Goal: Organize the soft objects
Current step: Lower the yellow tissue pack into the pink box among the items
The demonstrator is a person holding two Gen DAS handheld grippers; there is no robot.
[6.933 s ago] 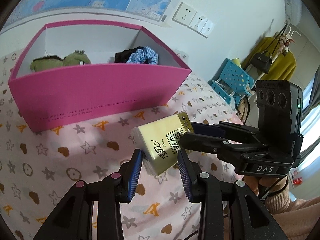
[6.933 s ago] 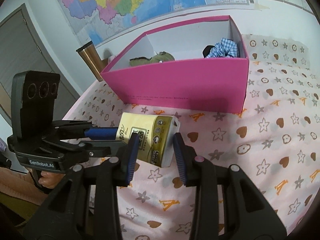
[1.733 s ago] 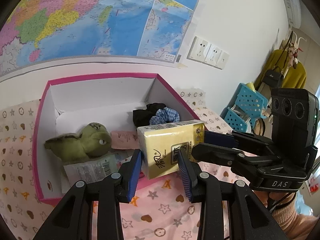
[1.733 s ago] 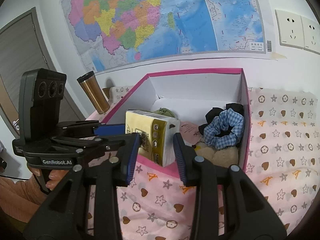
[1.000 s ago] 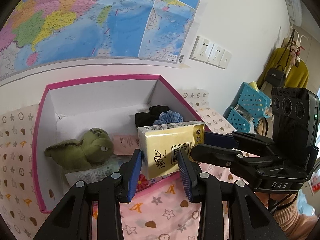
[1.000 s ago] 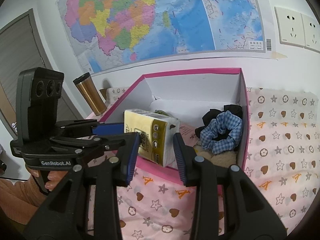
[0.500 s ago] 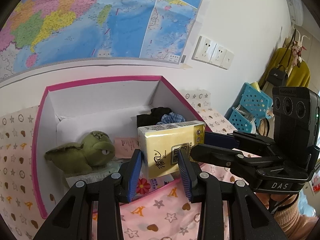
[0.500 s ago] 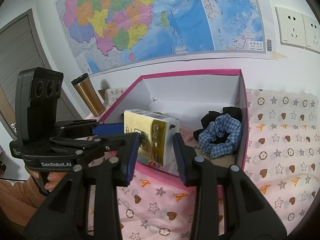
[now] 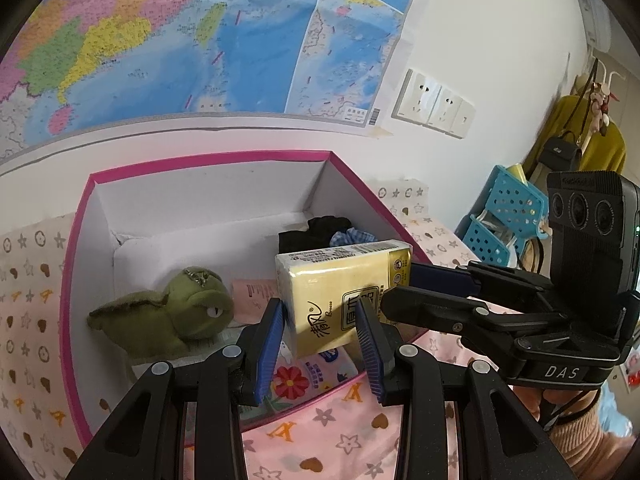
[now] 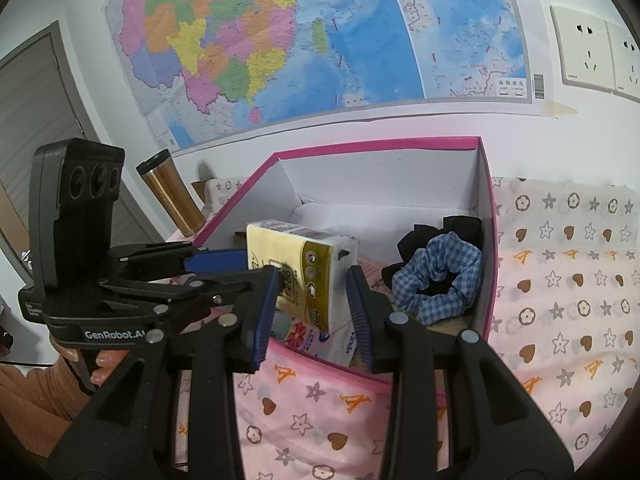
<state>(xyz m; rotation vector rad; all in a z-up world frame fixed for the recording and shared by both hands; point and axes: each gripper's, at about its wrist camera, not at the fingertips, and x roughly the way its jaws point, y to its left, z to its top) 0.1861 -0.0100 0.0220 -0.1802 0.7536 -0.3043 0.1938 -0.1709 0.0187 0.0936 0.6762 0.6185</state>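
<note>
A yellow tissue pack (image 9: 340, 296) hangs over the open pink box (image 9: 200, 158), held from both ends. My left gripper (image 9: 320, 326) is shut on its left end, and my right gripper (image 10: 310, 292) is shut on its right end (image 10: 304, 268). In the box lie a green plush turtle (image 9: 168, 316), a blue checked scrunchie (image 10: 436, 280) on a black one, a pink card and a flowered tissue packet (image 9: 304, 372). The right gripper also shows in the left wrist view (image 9: 440, 296), and the left gripper in the right wrist view (image 10: 208, 268).
The box (image 10: 486, 240) stands on a pink cloth with stars and hearts (image 10: 560, 300), against a wall with a map. A gold tumbler (image 10: 172, 196) stands left of the box. A blue basket (image 9: 504, 216) sits beyond the right edge.
Both grippers carried the tissue pack up off the cloth and forward over the box's front wall. In the last second it moved a little further in and lower.
</note>
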